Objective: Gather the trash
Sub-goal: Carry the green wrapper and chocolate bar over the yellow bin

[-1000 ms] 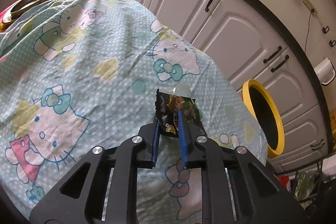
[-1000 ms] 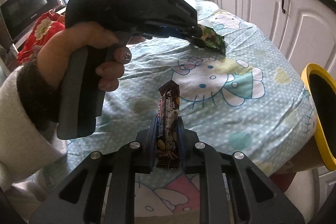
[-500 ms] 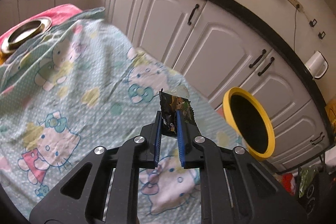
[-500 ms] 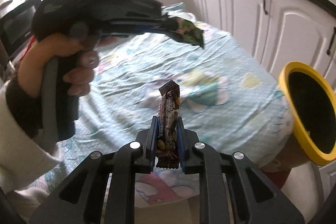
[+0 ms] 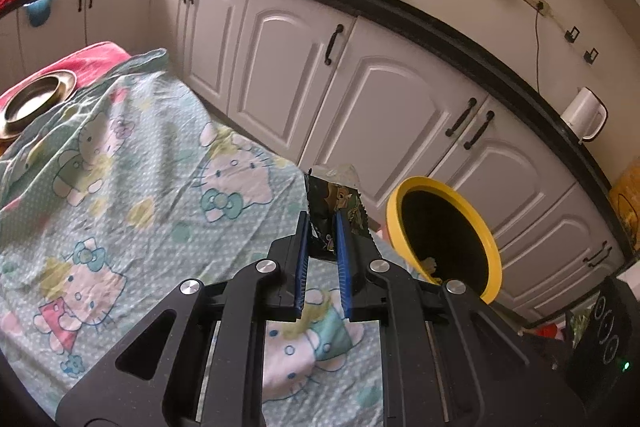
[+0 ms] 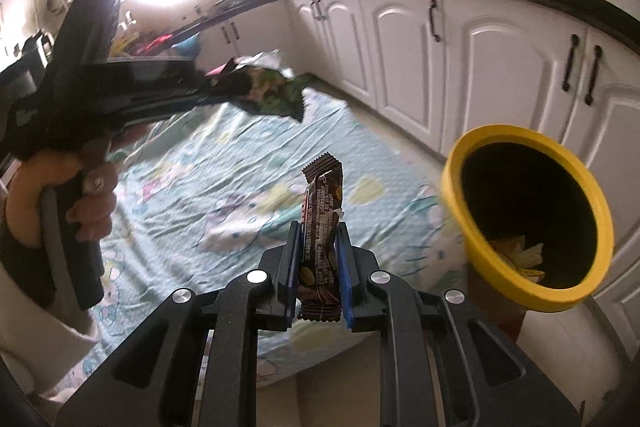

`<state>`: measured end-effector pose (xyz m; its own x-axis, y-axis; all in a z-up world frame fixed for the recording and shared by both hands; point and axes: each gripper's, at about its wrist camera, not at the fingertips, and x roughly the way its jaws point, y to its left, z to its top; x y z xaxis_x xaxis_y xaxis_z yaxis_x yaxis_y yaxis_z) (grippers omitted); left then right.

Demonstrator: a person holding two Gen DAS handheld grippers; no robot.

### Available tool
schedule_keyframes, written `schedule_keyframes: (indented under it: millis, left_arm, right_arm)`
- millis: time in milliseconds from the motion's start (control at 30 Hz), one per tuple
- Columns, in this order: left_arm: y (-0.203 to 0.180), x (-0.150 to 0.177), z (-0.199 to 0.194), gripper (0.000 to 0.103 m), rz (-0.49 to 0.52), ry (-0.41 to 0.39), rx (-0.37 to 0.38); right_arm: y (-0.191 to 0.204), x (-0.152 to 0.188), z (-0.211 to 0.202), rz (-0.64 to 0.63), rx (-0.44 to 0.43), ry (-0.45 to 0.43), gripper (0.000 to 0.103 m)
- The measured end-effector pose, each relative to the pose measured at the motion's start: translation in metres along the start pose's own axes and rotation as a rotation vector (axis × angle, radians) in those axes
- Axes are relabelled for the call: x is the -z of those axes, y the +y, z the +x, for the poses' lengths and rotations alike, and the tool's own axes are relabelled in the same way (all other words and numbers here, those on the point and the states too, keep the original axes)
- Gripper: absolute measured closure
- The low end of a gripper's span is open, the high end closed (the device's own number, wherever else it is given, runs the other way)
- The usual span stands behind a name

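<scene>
At lower centre of the right wrist view, the right gripper (image 6: 318,247) is clenched on a brown snack-bar wrapper (image 6: 322,211) standing upright between its blue pads. At upper left a hand (image 6: 86,195) holds the left gripper (image 5: 322,231), clamped on a dark green crinkled wrapper (image 6: 268,91), blurred in this view. Both hang above the patterned tablecloth (image 5: 132,187), with the yellow-rimmed bin (image 6: 528,219) at right. The step looks like carrying trash to the bin; next, each wrapper needs positioning over the opening before release. The bin's base is cut off, its contents dim
</scene>
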<state>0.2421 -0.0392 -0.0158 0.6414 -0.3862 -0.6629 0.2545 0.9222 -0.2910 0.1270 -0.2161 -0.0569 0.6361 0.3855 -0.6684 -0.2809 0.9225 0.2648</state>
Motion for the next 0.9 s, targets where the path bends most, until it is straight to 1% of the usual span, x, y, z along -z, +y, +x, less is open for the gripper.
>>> schedule_keyframes:
  millis: [267,433,667,900]
  left_arm:
    - [-0.027,-0.002,0.0,0.095,0.049,-0.011,0.03]
    - [-0.047,-0.004,0.003,0.095,0.083,-0.013,0.051]
    - [-0.074,-0.004,0.013,0.095,0.131,-0.002,0.079]
    - [-0.103,-0.001,0.026,0.095,0.189,0.015,0.107]
  right_arm:
    - [-0.027,-0.008,-0.018,0.058,0.054,-0.057,0.086]
    - [-0.051,-0.01,-0.031,0.107,0.095,-0.091,0.086]
    - [-0.08,-0.012,-0.047,0.171,0.147,-0.134,0.086]
    - [-0.11,-0.014,-0.063,0.217,0.219,-0.178,0.086]
